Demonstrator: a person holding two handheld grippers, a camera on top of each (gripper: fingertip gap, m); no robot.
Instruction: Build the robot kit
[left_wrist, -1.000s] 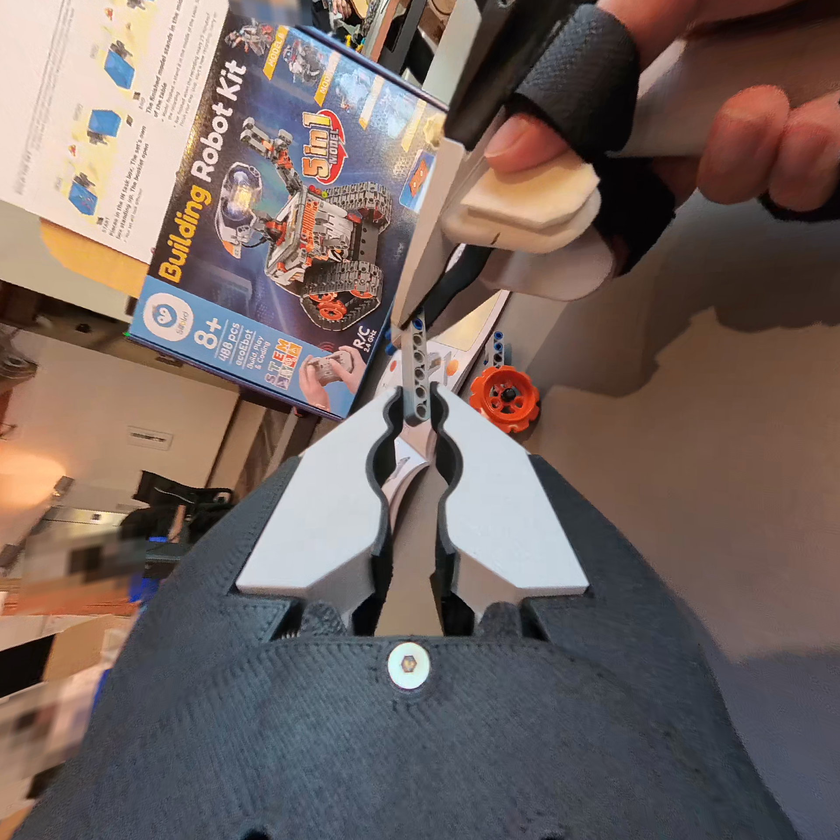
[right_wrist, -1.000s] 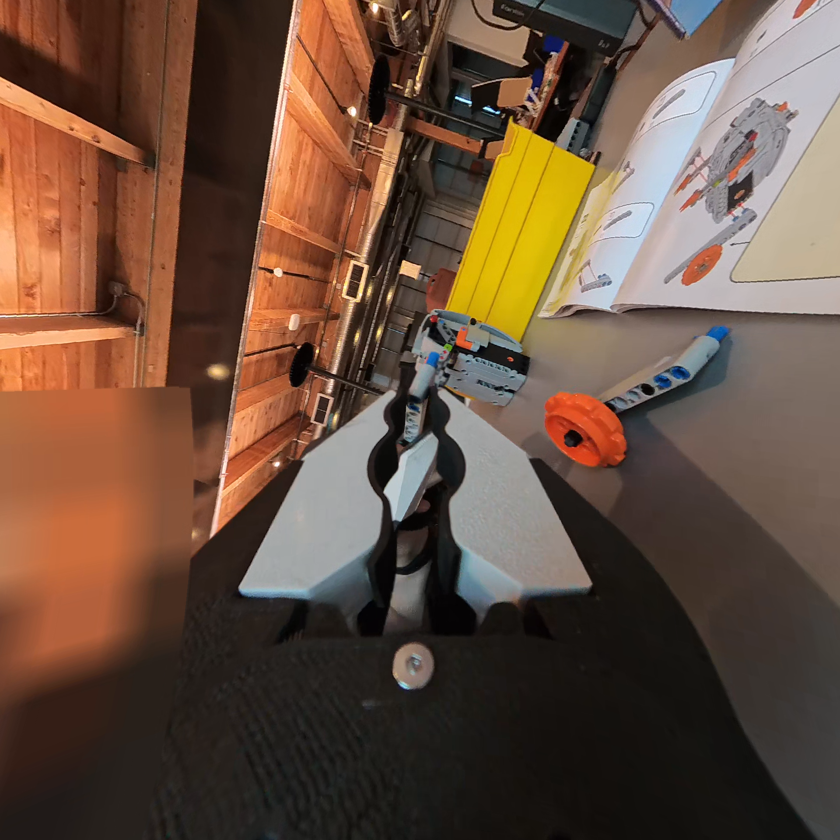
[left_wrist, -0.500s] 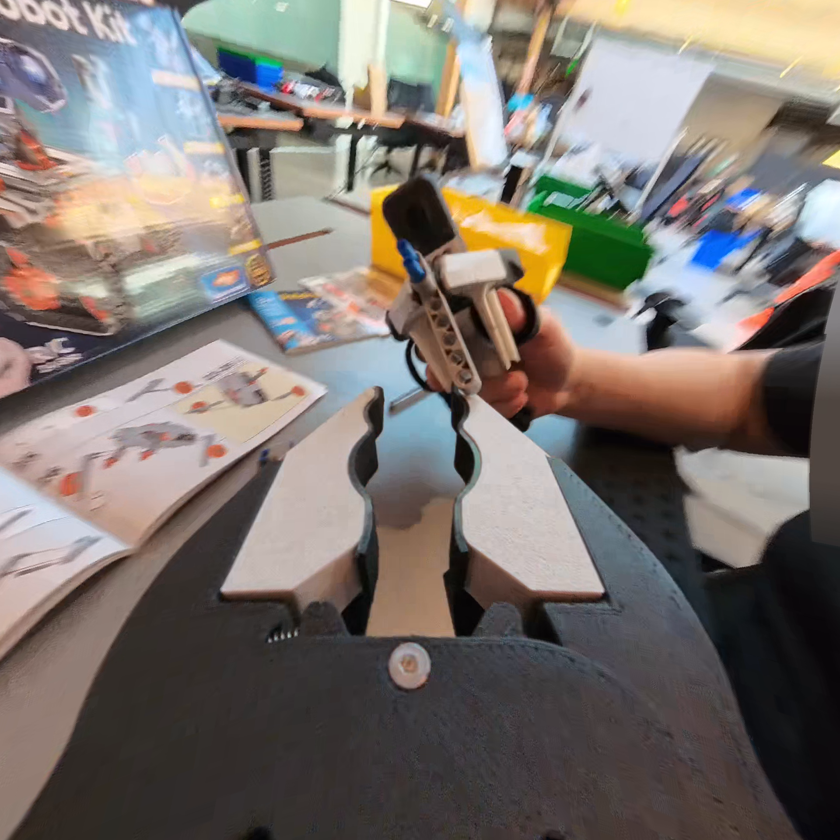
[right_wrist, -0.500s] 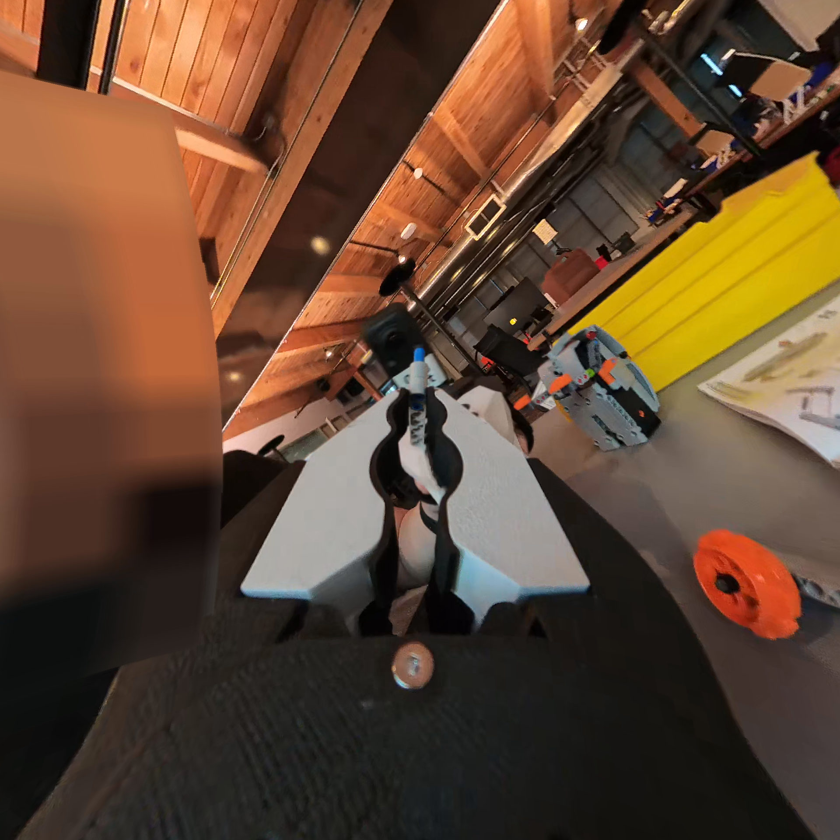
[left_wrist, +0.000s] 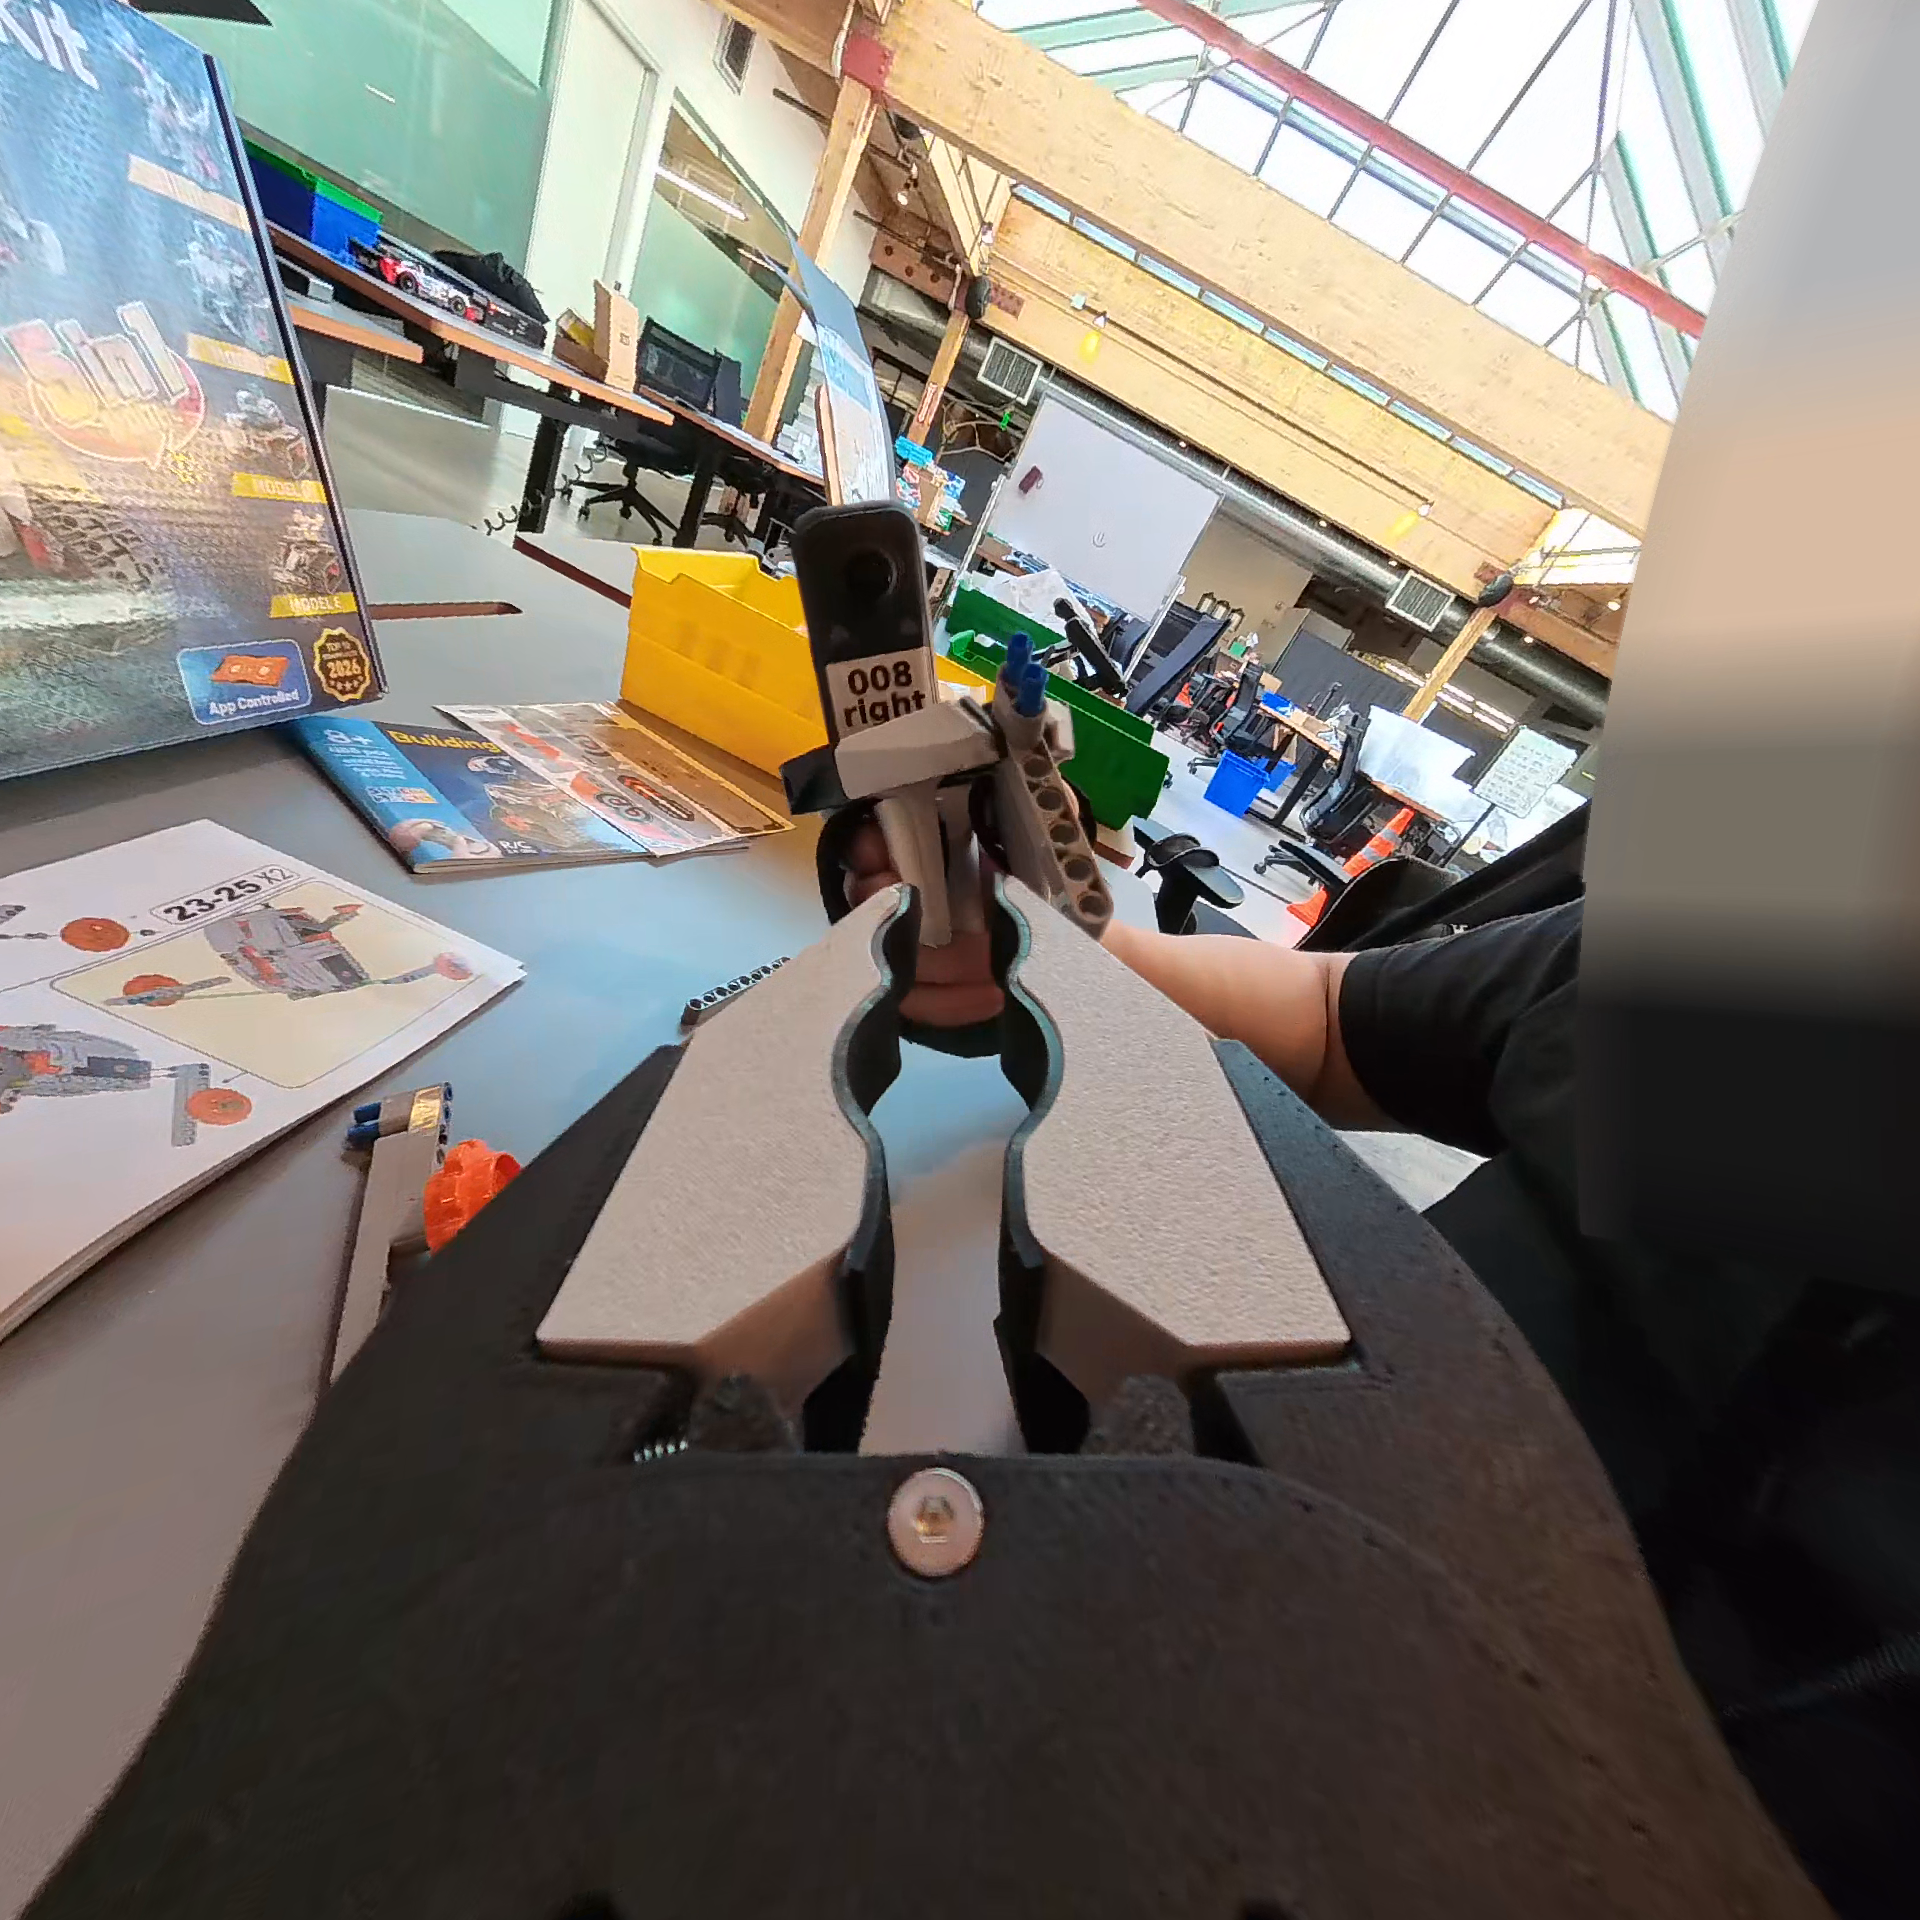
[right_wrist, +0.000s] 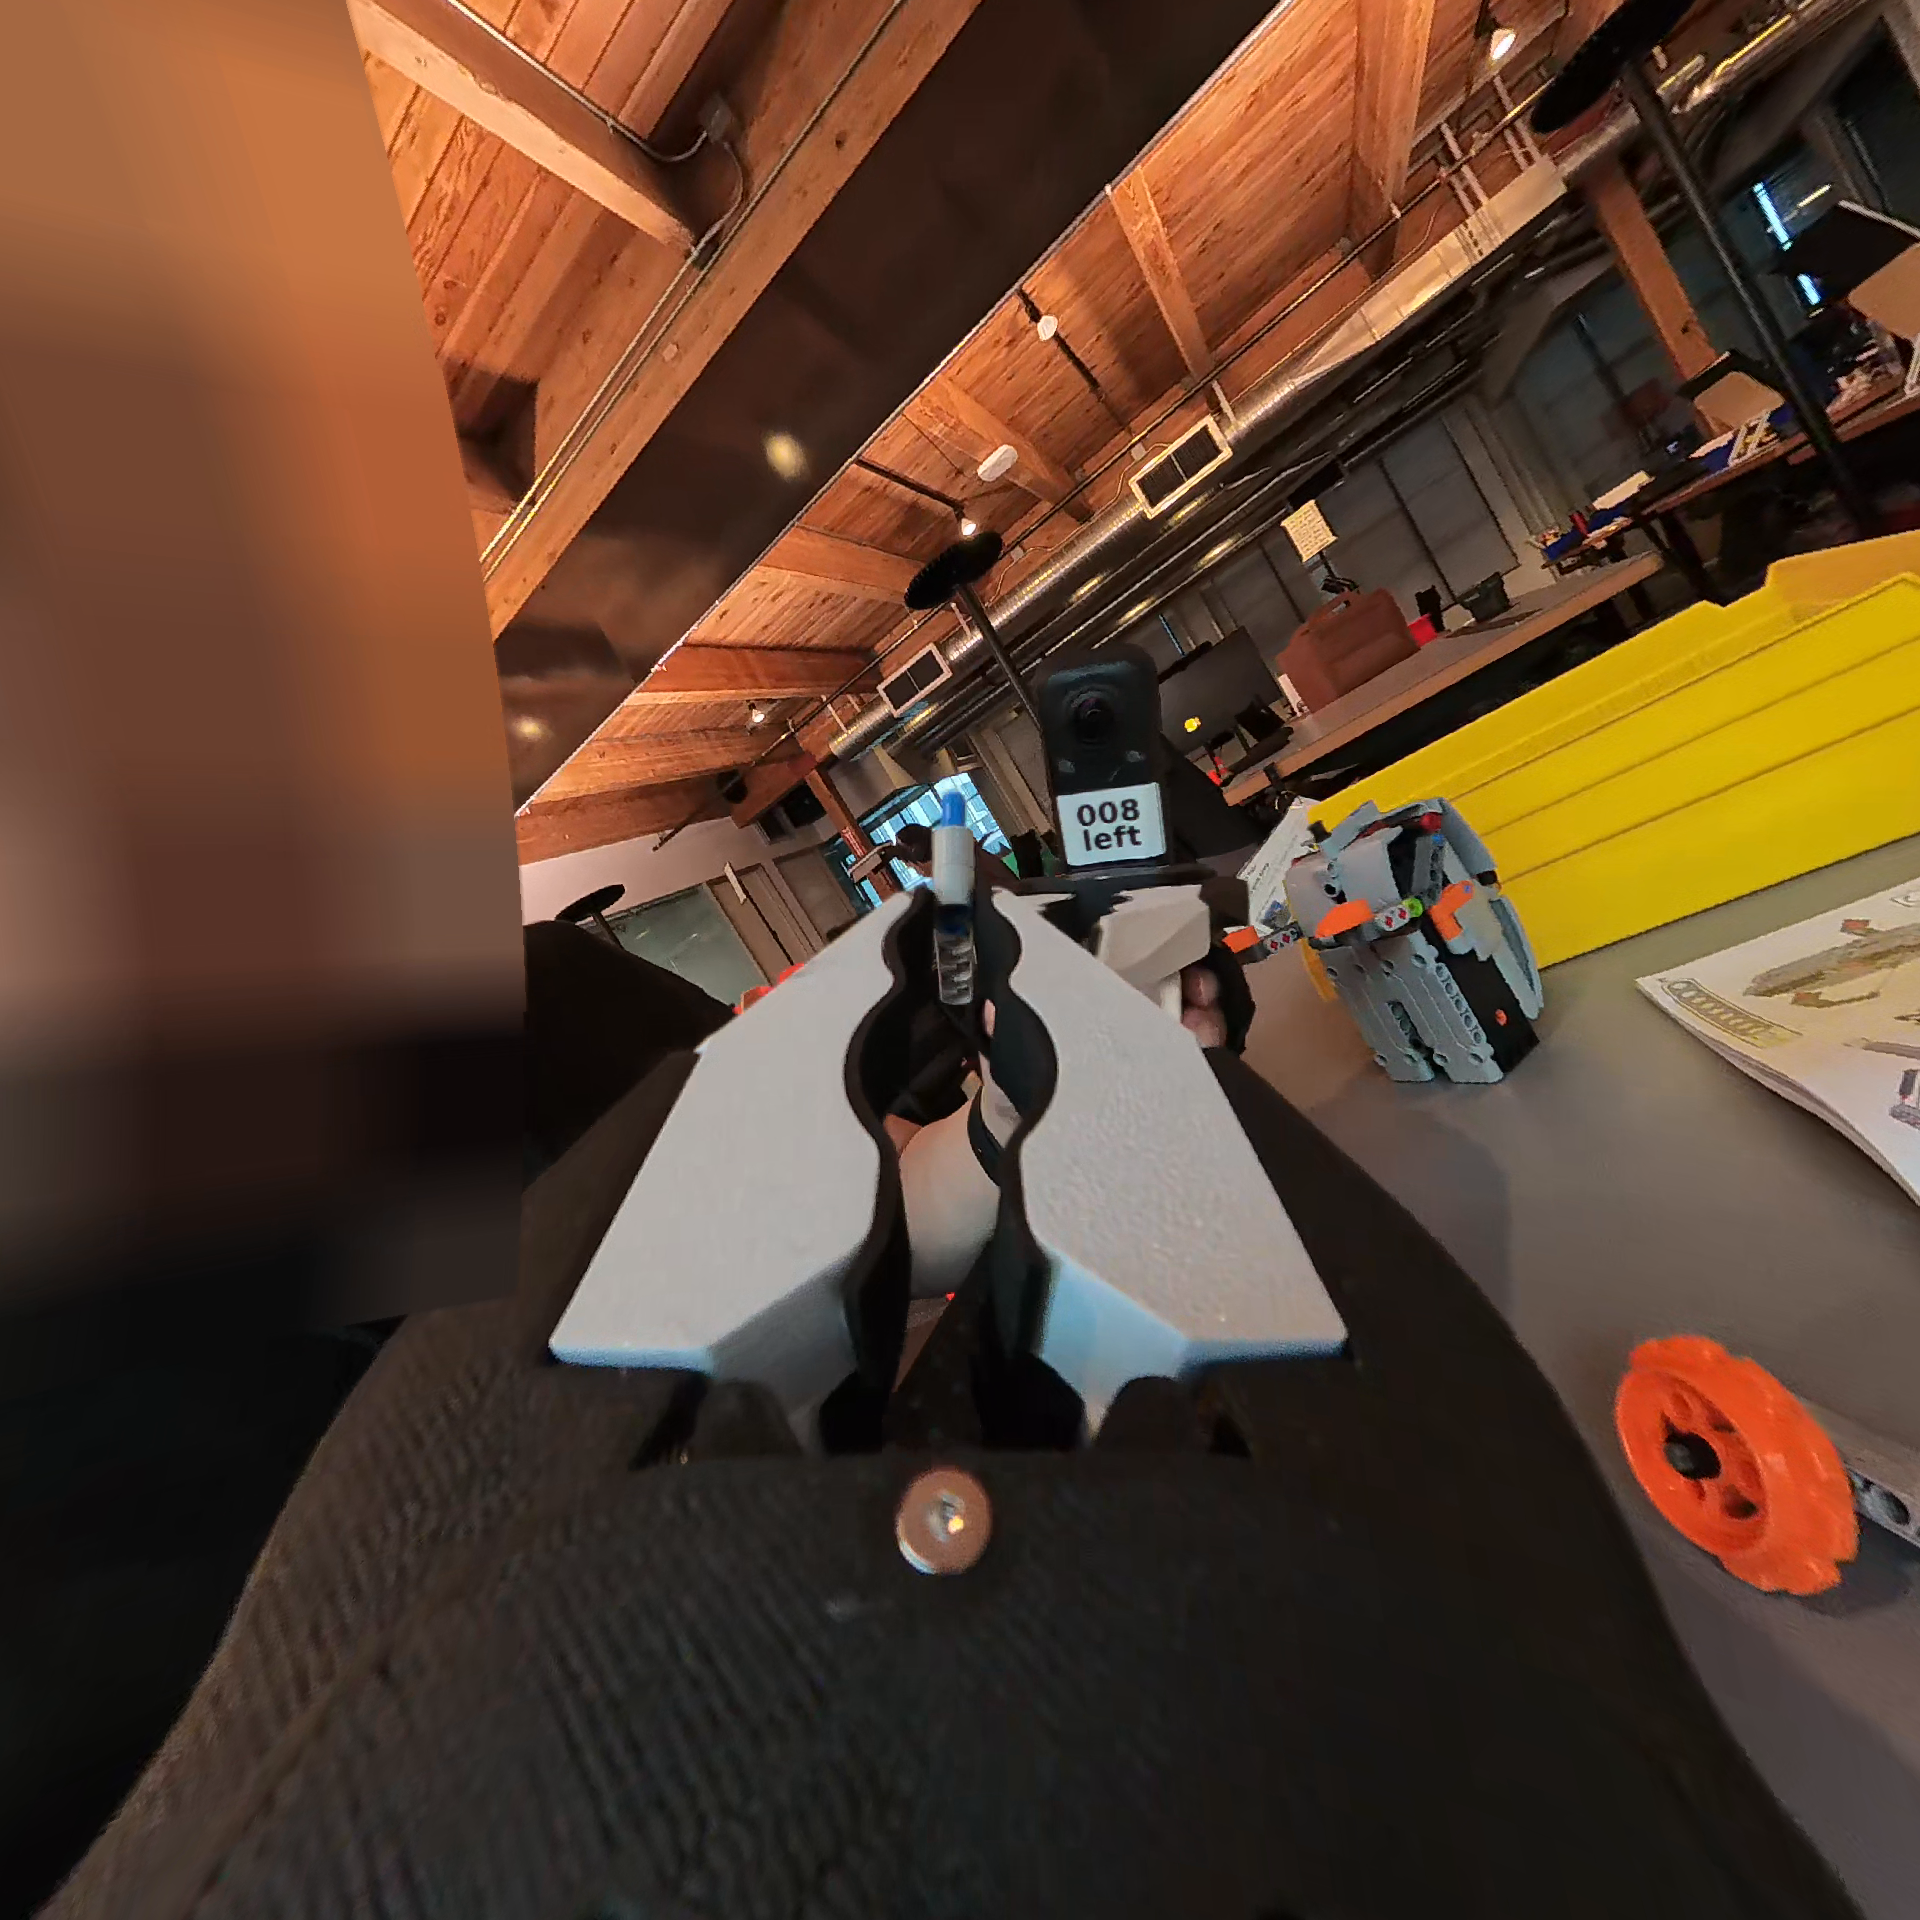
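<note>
Our left tool (left_wrist: 951, 925) hangs above the grey tabletop (left_wrist: 623, 935) with a clear gap between its tips and nothing in it. Facing it, our right tool (right_wrist: 951, 935) is clamped on a thin grey beam (right_wrist: 953, 935) with a blue peg at its top end; in the left view the same beam (left_wrist: 1044, 821) stands up tilted, its row of holes showing, and the right tool (left_wrist: 971, 831) pinches its lower part. We judge the beam to be light, stiff plastic, smooth enough to twist in a pinch, so a hold across its flat faces near the middle seems the safest; how far it sits in the right tool's grip is hard to make out from either view. Down on the tabletop an orange wheel (right_wrist: 1735, 1475) lies joined to another grey beam (left_wrist: 390, 1174), beside an open instruction booklet (left_wrist: 239, 997). A half-built grey model (right_wrist: 1413, 956) stands in front of a yellow bin (right_wrist: 1662, 748), and a large kit box (left_wrist: 156, 416) leans upright at the far left, with thinner booklets (left_wrist: 540, 779) lying near its foot.
</note>
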